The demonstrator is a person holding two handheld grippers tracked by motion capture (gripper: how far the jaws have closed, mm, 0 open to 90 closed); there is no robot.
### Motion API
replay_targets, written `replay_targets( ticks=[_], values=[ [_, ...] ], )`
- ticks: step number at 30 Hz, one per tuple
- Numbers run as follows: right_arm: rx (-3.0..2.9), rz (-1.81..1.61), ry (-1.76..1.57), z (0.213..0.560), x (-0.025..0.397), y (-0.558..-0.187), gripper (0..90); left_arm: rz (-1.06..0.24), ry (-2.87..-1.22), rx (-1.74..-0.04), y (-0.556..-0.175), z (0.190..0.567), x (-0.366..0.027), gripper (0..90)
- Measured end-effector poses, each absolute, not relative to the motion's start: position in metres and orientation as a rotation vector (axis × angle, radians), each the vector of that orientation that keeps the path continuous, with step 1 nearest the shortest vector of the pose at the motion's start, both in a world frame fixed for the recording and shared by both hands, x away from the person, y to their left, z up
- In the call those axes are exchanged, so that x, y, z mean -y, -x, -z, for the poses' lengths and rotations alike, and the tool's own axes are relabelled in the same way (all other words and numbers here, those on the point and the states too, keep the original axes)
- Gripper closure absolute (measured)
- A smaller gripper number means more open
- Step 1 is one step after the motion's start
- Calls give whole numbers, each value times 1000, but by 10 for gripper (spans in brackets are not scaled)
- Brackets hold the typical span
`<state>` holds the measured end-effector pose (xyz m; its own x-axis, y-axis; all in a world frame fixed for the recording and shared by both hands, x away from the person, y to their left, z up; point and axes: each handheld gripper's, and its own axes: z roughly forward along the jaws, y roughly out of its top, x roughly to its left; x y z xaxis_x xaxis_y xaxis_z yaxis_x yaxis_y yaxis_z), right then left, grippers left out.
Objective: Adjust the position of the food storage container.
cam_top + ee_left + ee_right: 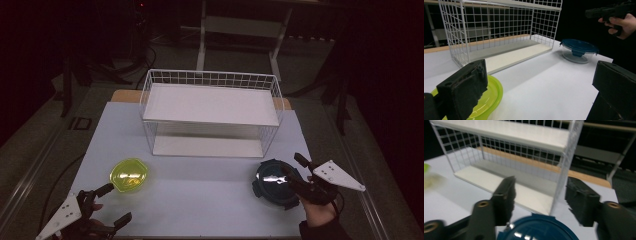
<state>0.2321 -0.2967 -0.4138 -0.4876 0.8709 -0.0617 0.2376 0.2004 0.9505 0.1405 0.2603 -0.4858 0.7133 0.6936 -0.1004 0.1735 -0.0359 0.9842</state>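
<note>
Blue container (541, 230) under R gripper (539, 192)

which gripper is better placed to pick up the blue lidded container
Right. The right gripper hangs open just over the blue-lidded container, jaws either side of it. The left gripper sits across the table by the yellow-green plate.

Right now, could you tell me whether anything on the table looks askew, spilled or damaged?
Nothing stands out. The rack stands square, the green plate lies flat, and the blue-lidded container sits upright and closed. No spill shows.
</note>
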Motion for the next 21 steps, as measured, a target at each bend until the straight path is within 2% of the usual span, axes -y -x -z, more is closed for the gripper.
replay_targets(
  ticks=[2,3,4,5,6,9,10,21],
  values=[
    [-1856,-1280,-1063,418,302,-236,506,-483,-1584,-724,-141,486,-260,0],
    [-1856,-1280,-1063,418,302,-236,506,-483,-1584,-724,-141,486,-260,0],
    [-1862,-1256,-1097,423,308,-241,577,-483,-1583,-725,-141,486,-260,0],
    [-1862,-1256,-1097,423,308,-241,577,-483,-1583,-725,-141,486,-260,0],
    [-1866,-1220,-1122,430,313,-245,636,-482,-1585,-726,-141,486,-260,0],
    [-1866,-1207,-1131,432,315,-246,651,-482,-1585,-726,-141,486,-260,0],
    [-1882,-1178,-1184,443,325,-253,714,-483,-1585,-727,-141,486,-260,0],
    [-1934,-1060,-1272,471,353,-273,851,-483,-1587,-726,-141,486,-260,0]
  ],
)
